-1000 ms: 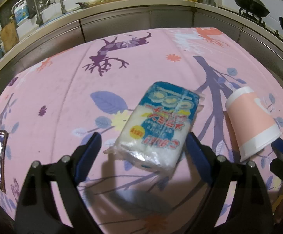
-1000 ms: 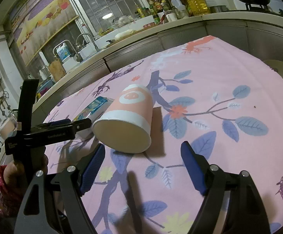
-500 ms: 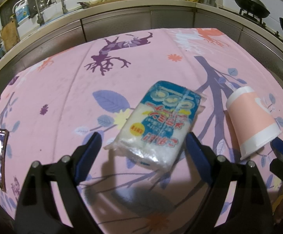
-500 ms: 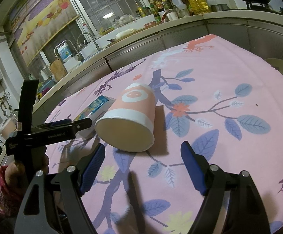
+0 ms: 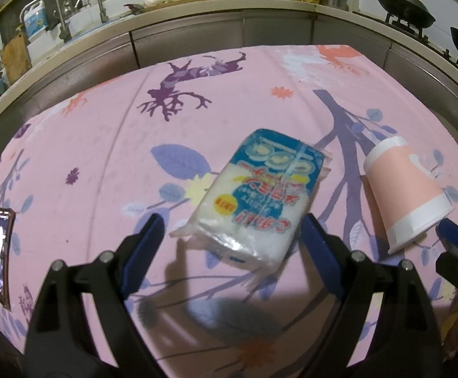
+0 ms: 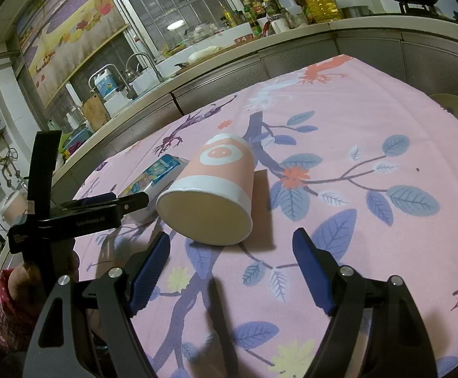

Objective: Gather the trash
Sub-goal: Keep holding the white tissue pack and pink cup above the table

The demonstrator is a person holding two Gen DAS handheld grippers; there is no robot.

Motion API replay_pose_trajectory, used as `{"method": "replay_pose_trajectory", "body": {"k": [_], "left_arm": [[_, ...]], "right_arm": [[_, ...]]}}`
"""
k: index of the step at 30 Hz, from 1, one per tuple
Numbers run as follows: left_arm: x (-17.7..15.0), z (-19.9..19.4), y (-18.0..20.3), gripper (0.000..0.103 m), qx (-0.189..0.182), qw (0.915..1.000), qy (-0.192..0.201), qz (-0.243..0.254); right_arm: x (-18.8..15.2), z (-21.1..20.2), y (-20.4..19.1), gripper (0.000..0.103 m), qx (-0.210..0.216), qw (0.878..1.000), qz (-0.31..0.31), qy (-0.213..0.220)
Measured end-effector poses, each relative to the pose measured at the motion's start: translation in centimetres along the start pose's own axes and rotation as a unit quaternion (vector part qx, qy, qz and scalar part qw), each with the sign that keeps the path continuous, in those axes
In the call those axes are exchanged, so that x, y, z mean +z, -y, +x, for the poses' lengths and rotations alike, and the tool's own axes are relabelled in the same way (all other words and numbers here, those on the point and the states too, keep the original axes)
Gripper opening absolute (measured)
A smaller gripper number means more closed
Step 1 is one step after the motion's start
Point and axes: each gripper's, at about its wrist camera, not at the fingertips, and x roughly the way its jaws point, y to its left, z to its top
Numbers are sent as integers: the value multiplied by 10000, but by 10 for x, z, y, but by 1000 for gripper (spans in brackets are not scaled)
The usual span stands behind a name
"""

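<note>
The blue-and-white plastic packet of white material (image 5: 257, 201) lies flat on the pink floral tablecloth (image 5: 109, 157) and serves as the landmark here. The left gripper (image 5: 232, 245) hangs over the packet's near end with its blue-padded jaws spread wide, one on either side of the packet and neither touching it; that straddle looks like a line-up for a sideways pinch across the packet's narrow width.

Just to the right of the packet lies the pink paper cup with white bands (image 6: 211, 195), tipped on its side with its open mouth facing the right gripper (image 6: 230, 267). This gripper's jaws also stand apart and hold nothing, short of the cup's rim, spaced wider than the mouth, presumably so they can close across it. A rolling cup is best caught across its rim, which may explain the head-on approach.

Well to the left of the packet, near the cloth's edge, rests a dark smartphone (image 5: 2, 258), probably not trash. Both pieces are not yet picked up.
</note>
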Motion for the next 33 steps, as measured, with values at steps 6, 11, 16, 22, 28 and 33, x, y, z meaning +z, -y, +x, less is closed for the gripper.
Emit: {"method": "replay_pose_trajectory", "body": {"k": [6,11,16,22,28,33], "left_arm": [[-1,0,0,85,8,10000,-2,27],[-3,2,-5,85,-3,10000,-20,-40],[-5,1,-8,85,-26,10000,-24,-83],[-7,2,-13,85,-47,9998,-42,-161],[-7,1,-15,85,-82,9997,-32,-222],[-8,-1,-13,90,-20,9996,-31,-267]], "right_arm": [[0,1,-1,77,2,10000,11,-14],[-2,1,-7,77,-2,10000,-12,-19],[-4,1,-13,77,-6,10000,2,-46],[-5,3,-15,77,-5,10000,16,-61],[-10,5,-20,77,3,9999,81,-70],[-12,7,-24,77,3,9999,135,-71]]}}
